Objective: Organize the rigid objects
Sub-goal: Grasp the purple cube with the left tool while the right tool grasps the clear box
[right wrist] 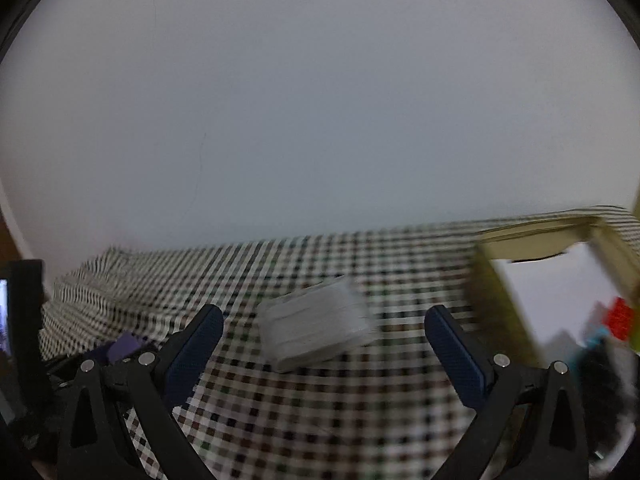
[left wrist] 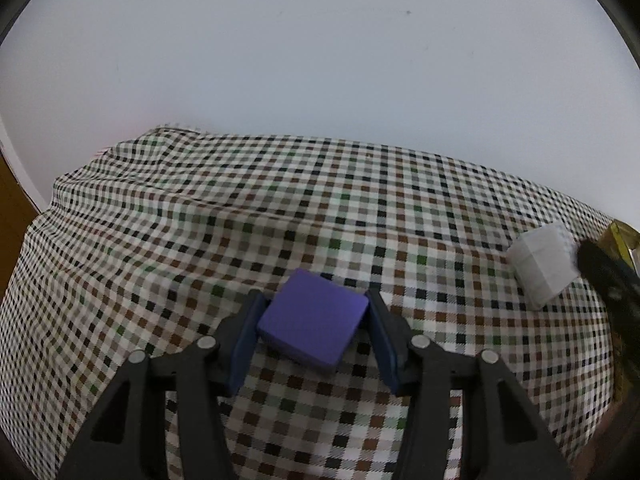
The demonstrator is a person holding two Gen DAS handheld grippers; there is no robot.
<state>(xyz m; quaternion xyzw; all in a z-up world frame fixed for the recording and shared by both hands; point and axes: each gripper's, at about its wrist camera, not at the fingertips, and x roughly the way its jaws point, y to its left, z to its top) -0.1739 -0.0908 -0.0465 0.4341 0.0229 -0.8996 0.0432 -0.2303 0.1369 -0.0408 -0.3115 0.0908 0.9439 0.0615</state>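
A flat purple square block (left wrist: pixel 314 320) sits between the blue pads of my left gripper (left wrist: pixel 314 304), which is closed onto its two side edges, just above the checked tablecloth (left wrist: pixel 240 220). A white ribbed block (left wrist: pixel 544 266) lies on the cloth to the right. In the right wrist view that white block (right wrist: pixel 316 326) lies ahead between the wide-open fingers of my right gripper (right wrist: pixel 324 320), apart from both pads. The purple block (right wrist: pixel 124 346) and the left gripper show at the far left.
An olive-yellow open box (right wrist: pixel 560 248) with a white inside stands at the right, holding red (right wrist: pixel 620 318) and light blue pieces. Its corner shows at the left wrist view's right edge (left wrist: pixel 624 236). A white wall rises behind the table.
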